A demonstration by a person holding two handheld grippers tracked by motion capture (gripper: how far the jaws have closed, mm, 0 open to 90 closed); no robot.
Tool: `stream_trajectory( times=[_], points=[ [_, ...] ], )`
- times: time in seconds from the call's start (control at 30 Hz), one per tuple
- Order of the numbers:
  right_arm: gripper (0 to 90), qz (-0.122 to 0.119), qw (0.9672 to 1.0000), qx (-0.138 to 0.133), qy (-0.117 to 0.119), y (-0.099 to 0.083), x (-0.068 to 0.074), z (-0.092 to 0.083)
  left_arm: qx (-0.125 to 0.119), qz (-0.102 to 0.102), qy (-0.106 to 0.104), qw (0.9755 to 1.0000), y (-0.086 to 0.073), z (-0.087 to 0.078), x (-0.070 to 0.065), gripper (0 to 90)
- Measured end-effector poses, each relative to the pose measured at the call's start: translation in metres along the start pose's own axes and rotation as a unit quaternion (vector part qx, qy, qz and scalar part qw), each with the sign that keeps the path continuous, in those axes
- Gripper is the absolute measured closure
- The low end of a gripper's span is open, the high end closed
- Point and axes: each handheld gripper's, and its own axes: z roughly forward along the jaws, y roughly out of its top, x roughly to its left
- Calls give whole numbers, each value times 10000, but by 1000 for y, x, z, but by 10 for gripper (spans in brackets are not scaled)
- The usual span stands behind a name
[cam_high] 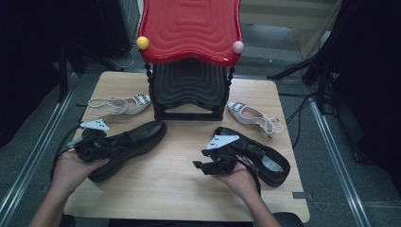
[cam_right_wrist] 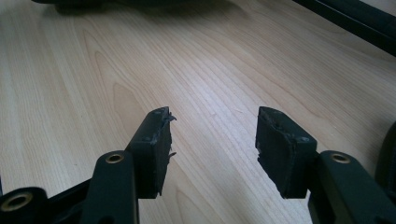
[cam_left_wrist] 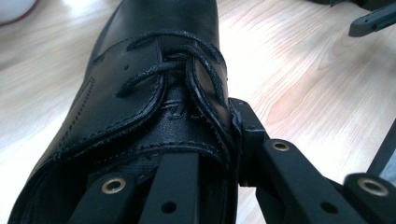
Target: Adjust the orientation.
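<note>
Holding the back edge of a black lace-up shoe (cam_high: 127, 144), the left gripper (cam_high: 92, 144) has its jaws pinched on the leather by the laces. One jaw sits inside the shoe and the other outside, as the left gripper view shows (cam_left_wrist: 154, 107). This shoe lies in front of the red and black stool (cam_high: 189, 56), a little to its left, with its toe pointing at the stool's foot.

The right gripper (cam_high: 213, 165) has its jaws wide apart with nothing between them. In the right gripper view the two black pads (cam_right_wrist: 152, 149) hang over bare wood. This gripper is in front of the stool and a little to its right, just beside a second black shoe (cam_high: 257, 156). That shoe lies on the table (cam_high: 175, 189), its open top facing up. I cannot tell if the gripper touches it.

Two pale strappy shoes lie near the stool's foot. One pale shoe (cam_high: 120, 105) is just left of the stool. The other pale shoe (cam_high: 253, 116) is just right of it. A yellow ball (cam_high: 142, 42) and a pink ball (cam_high: 238, 47) sit at the front corners of the stool's red seat.
</note>
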Motion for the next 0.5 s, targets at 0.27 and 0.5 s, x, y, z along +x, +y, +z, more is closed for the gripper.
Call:
stream_trajectory(
  times=[0.27,0.5],
  points=[
    [467,74,9999,-57,-71,-3,-1,-6,71,229,-139,9996,21,27,-22,819],
    [464,122,9998,-74,-109,-6,-1,-9,151,385,-352,9985,39,51,-42,818]
  ],
)
